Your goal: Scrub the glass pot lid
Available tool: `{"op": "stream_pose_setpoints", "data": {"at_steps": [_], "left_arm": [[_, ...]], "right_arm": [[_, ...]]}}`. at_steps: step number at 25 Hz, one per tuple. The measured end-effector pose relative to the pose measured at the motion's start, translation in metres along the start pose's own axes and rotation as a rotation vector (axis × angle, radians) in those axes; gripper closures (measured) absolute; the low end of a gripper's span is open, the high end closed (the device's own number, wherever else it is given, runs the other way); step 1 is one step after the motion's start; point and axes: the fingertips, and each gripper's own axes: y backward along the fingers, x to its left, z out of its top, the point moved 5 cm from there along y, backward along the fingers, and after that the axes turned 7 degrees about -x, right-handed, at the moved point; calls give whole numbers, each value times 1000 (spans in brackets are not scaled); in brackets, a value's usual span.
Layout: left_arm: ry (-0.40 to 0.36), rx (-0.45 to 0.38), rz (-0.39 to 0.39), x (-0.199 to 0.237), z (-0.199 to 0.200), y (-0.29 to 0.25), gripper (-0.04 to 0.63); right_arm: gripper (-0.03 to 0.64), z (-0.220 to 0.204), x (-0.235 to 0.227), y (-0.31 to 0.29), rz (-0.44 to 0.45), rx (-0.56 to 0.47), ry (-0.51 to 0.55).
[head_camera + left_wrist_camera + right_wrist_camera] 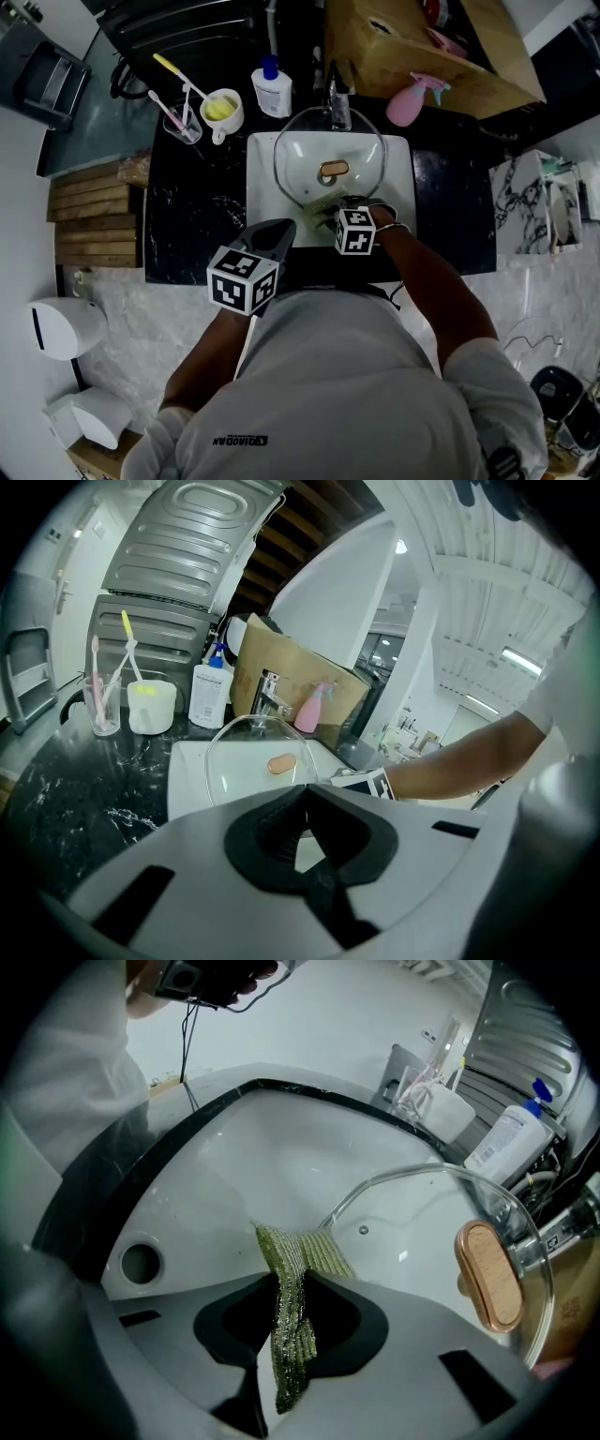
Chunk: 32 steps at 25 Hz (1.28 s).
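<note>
Glass pot lid (305, 155) sat in the white sink (258, 202), wooden knob (489, 1274) showing. Right gripper (289, 1283) was clamped on a green scouring pad (298, 1252), with the pad edge just beside the lid rim. Left gripper (305, 794) had its jaws together on nothing, near the sink's front-left corner.

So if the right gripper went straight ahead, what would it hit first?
Probably the glass lid at its near edge, touched by the green cloth in the right gripper; the sink wall lies close beside, so depth is unclear.
</note>
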Motion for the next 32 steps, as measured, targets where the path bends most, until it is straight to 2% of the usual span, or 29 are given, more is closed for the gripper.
{"op": "stream_pose_setpoints", "data": {"at_steps": [7, 19, 27, 32], "left_arm": [[-4, 3, -7, -1, 2, -3, 580], [-10, 5, -14, -3, 6, -8, 580], [-16, 15, -14, -6, 6, -16, 580], [-24, 15, -13, -7, 12, -24, 580]], "right_arm": [[518, -5, 2, 6, 79, -34, -158], [520, -13, 7, 7, 184, -60, -315], [526, -11, -2, 21, 138, -120, -309], [528, -3, -8, 51, 65, -188, -349]]}}
